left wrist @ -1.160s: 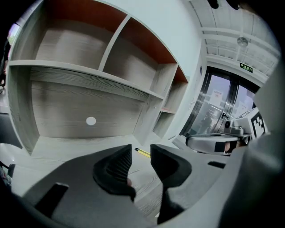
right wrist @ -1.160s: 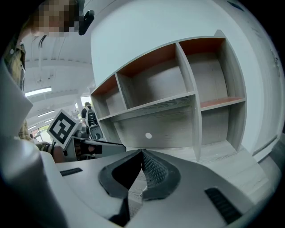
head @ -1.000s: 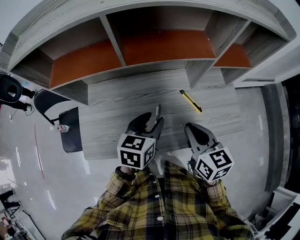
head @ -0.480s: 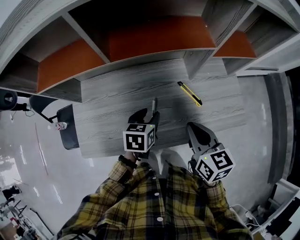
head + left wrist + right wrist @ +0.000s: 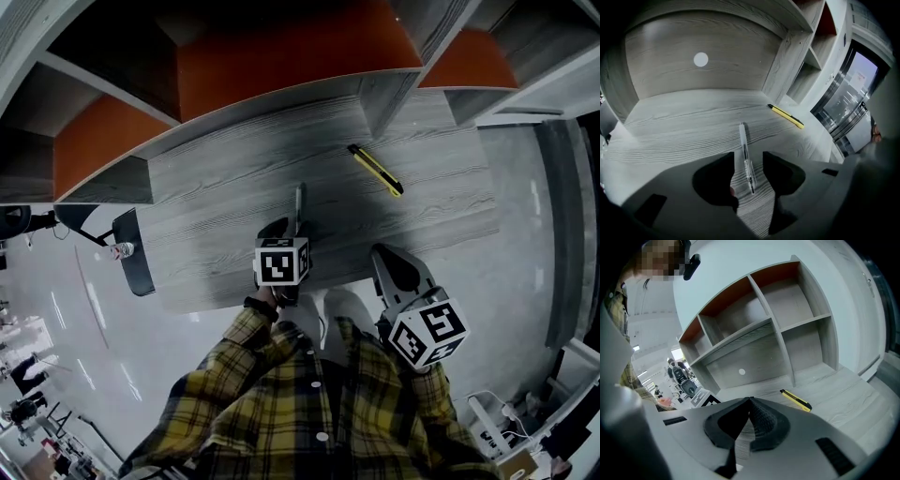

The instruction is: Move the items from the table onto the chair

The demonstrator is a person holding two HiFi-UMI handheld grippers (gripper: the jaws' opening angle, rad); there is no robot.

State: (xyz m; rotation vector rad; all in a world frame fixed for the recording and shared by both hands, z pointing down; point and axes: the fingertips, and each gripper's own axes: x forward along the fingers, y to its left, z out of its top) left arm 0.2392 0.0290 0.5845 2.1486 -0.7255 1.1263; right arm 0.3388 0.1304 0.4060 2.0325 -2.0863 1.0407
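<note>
You held the left claw (image 5: pixel 749 160) spread wide and low over the counter (image 5: pixel 216 187). One jaw sat on each side of the pen (image 5: pixel 744 140) and neither pad touched it. You had lined it up with the barrel, likely so a squeeze would pinch across it. The right claw (image 5: pixel 750 401) was pressed together and empty, parked near the counter's front edge, clear of the work. The yellow utility knife (image 5: pixel 375 171) lay farther back to the right, and the chair (image 5: pixel 131 251) stood beside the counter's left end.

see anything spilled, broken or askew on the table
Nothing stands out. The pen and the yellow utility knife lie flat and apart on the table, both look intact, and nothing is spilled.
</note>
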